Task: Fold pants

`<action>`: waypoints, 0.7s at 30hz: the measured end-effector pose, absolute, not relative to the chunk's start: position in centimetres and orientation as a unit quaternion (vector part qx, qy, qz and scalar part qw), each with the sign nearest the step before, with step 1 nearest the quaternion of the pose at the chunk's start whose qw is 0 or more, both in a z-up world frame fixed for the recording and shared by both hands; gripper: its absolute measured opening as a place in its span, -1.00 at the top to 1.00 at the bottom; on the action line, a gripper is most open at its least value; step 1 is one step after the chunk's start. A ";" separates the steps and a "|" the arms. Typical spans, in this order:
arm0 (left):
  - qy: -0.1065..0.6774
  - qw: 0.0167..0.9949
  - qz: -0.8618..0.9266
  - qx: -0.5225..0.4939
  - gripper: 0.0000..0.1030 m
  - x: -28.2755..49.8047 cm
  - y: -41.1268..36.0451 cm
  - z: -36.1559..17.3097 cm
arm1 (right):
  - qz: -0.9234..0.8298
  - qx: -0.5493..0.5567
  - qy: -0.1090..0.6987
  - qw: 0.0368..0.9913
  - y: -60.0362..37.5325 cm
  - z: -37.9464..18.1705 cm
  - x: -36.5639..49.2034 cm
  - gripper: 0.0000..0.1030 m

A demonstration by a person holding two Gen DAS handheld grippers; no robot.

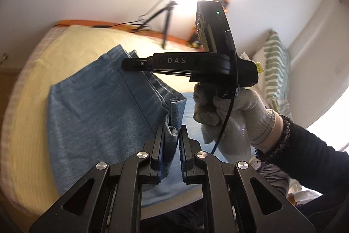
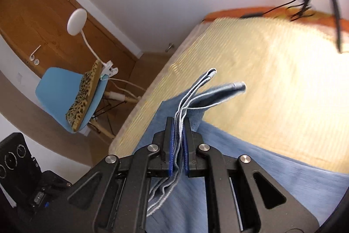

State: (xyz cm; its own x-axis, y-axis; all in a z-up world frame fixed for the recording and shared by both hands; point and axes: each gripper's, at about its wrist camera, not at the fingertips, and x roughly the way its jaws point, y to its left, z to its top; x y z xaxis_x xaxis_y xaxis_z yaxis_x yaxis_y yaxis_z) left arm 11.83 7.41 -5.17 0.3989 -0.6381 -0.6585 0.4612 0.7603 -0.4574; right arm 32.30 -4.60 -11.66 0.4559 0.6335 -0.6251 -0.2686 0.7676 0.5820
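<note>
Denim is up off the bed now! Both claws are biting the blue pants (image 1: 98,106), which hang over a pale yellow bedspread (image 1: 32,102). From the left wrist view, the left claw (image 1: 171,134) sits at six o'clock, pressed together on a bunched fold of the cloth, with the rest of the fabric spreading away toward nine and eleven o'clock. At one o'clock of it, the right claw (image 1: 130,64) reaches in sideways from three o'clock, carried by a gloved hand (image 1: 229,115) with a dark sleeve (image 1: 305,156) behind it; its tip meets the pants' upper edge. From the right wrist view, that right claw (image 2: 179,130) is pinching several stacked hem edges (image 2: 196,99), which fan out toward one o'clock. Off at nine o'clock stands a blue chair (image 2: 56,91) beside a wooden door (image 2: 32,21).
</note>
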 end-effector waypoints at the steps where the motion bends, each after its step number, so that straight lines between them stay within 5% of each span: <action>1: 0.437 0.828 -0.338 -0.102 0.80 11.7 6.6 -5.1 | 0.268 0.204 0.441 0.832 -5.6 -11.1 31.8 0.85; 21: 0.453 0.770 -0.444 -0.073 0.80 9.3 -11.1 -7.1 | 0.155 0.191 0.418 0.875 -22.9 -9.6 20.2 0.85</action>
State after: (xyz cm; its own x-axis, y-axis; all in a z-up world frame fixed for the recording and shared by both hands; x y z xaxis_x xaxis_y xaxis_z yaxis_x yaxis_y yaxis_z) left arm 9.26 -11.10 -7.05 0.1952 -0.7500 -0.6320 0.6180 0.5944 -0.5145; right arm 20.23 -22.90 -9.57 0.6031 0.4309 -0.6712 -0.1123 0.8790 0.4634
